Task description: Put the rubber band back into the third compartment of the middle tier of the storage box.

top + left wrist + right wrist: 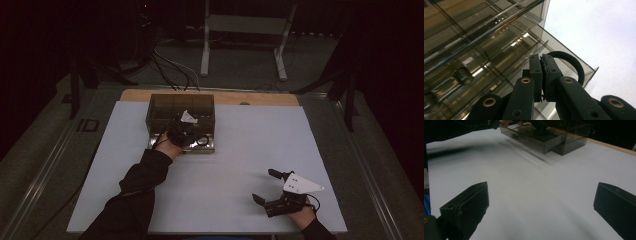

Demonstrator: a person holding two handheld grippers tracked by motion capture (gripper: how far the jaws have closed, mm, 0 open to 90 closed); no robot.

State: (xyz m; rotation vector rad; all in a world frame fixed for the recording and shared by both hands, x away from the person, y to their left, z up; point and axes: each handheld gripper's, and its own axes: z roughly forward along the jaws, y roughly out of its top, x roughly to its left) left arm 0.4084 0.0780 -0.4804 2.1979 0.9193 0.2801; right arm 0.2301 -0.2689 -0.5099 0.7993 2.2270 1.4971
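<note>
My left gripper (541, 75) has its jaws clamped on a black hair tie (571, 60) over the open drawer (499, 57), while my right gripper (270, 189) rests wide open on the worktop (240, 150).

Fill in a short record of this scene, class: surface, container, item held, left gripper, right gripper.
surface: white sheet on a wooden table
container: smoky transparent plastic drawer box, one drawer pulled out
item held: black ring-shaped elastic band, over the open drawer
left gripper: jaws closed, pinching the band
right gripper: jaws wide apart, nothing between them, low over the sheet
</note>
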